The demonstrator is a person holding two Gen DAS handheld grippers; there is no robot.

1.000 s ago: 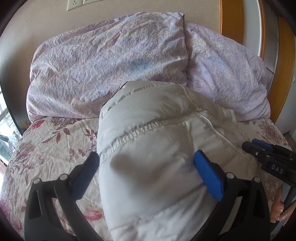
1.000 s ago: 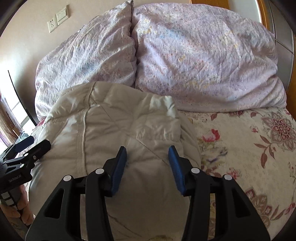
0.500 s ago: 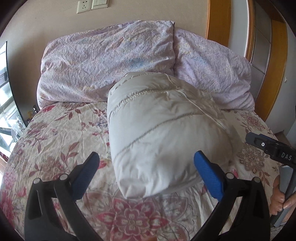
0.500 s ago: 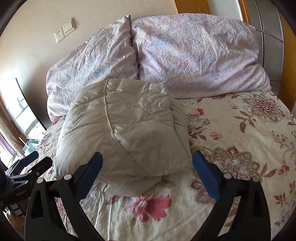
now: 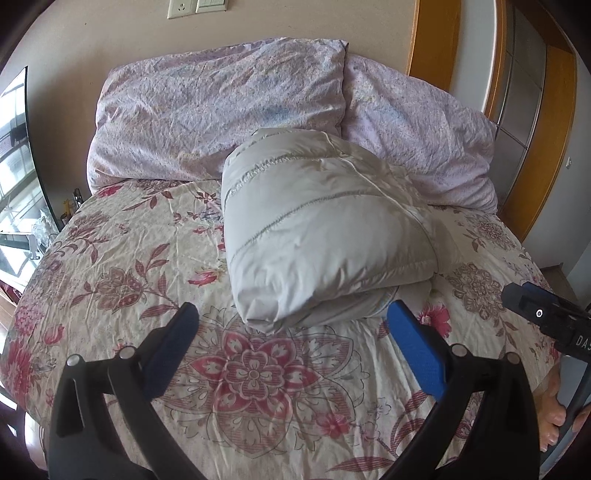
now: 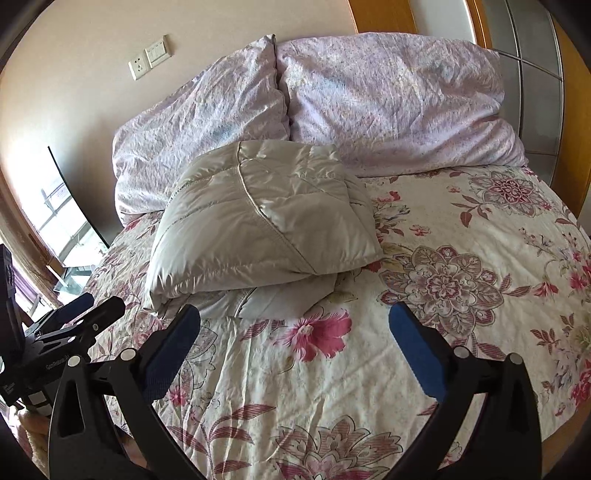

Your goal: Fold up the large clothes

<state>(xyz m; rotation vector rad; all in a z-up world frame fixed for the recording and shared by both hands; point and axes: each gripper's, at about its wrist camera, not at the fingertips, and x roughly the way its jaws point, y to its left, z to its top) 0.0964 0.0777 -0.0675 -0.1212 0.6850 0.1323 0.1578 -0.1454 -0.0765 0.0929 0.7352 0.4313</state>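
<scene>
A bedroom in a home. A wide bed (image 5: 110, 280) fills most of both views, covered with a cream bedspread printed with red and pink flowers. Two plump lilac pillows (image 5: 221, 107) (image 6: 399, 103) lean side by side against a plain beige wall (image 5: 110, 33) at the top of the frame. A white wall socket and light switch (image 5: 195, 6) sit at the upper left above the pillows. Warm orange wooden trim (image 5: 432, 40) and grey sliding panels (image 5: 524, 85), like a wardrobe or door, stand at the upper right. Daylight comes through a window (image 6: 55, 210) at the left edge. A folded, pale quilted jacket (image 5: 317, 229) rests on the bed below the pillows.
</scene>
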